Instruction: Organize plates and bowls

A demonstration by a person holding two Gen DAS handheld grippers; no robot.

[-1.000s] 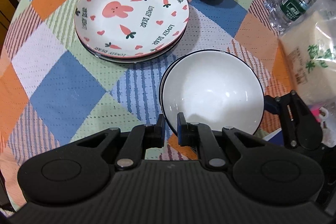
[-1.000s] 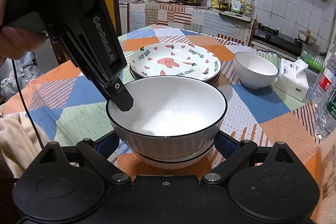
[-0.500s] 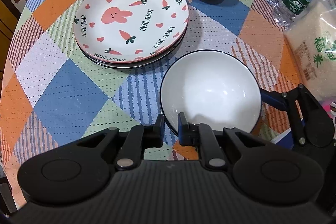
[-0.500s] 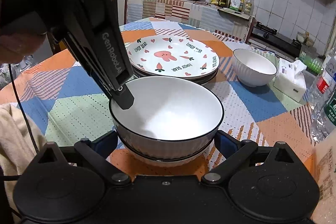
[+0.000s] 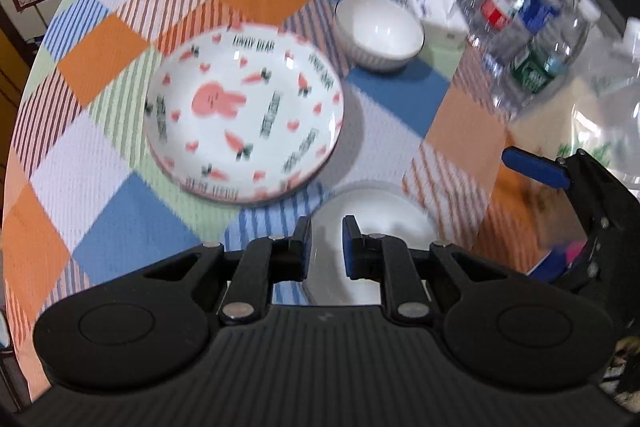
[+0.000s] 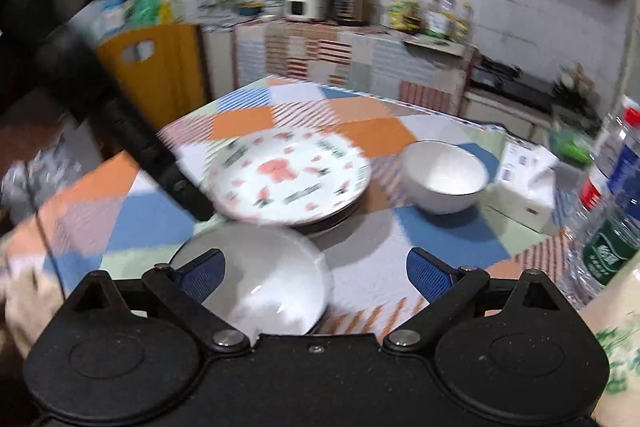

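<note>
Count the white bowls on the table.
2 visible: a near bowl by the tongs, a far bowl beside the tissue box. Another may sit nested under the near one.

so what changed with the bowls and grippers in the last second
The left gripper let go of the stacked bowl's rim; its jaws are opening with nothing pressed between them. Both it and the open right gripper pulled up and back, away from that bowl. The rabbit plate stack and the far bowl stayed put.
</note>
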